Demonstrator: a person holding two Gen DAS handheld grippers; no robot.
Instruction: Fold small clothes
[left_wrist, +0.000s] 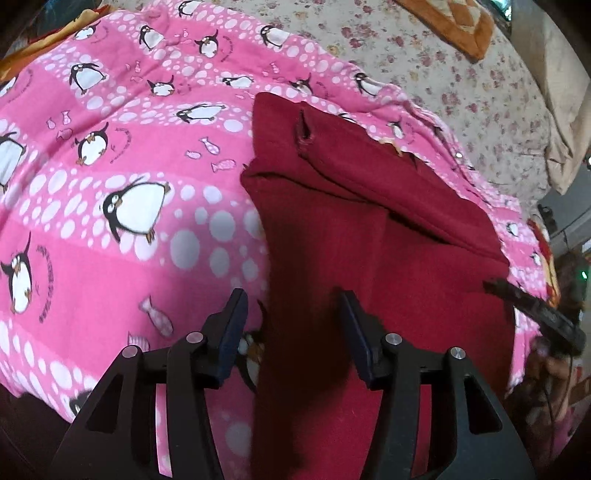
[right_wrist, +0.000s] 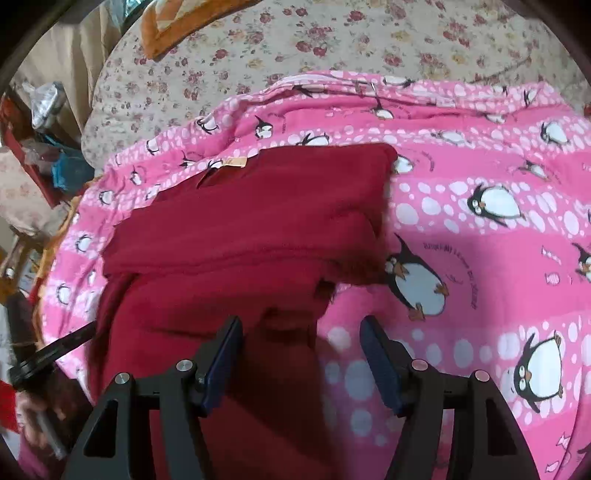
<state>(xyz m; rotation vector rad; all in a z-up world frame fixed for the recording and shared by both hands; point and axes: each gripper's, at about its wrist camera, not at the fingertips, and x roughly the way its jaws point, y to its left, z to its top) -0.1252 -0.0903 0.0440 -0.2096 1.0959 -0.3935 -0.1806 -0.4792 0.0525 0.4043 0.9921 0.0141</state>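
A dark red garment (left_wrist: 369, 229) lies partly folded on a pink penguin-print blanket (left_wrist: 110, 166). It also shows in the right wrist view (right_wrist: 240, 229), with a small tan label near its far edge. My left gripper (left_wrist: 293, 317) is open, its fingers on either side of the garment's near left edge, and a raised fold of red cloth stands between them. My right gripper (right_wrist: 301, 347) is open over the garment's near right edge, with red cloth between its fingers. Neither gripper is closed on the cloth.
The pink blanket (right_wrist: 480, 258) lies on a floral bedspread (right_wrist: 332, 37). An orange patterned cushion (left_wrist: 454, 22) sits at the far side. Clutter and a bag (right_wrist: 48, 103) stand beside the bed at the left of the right wrist view.
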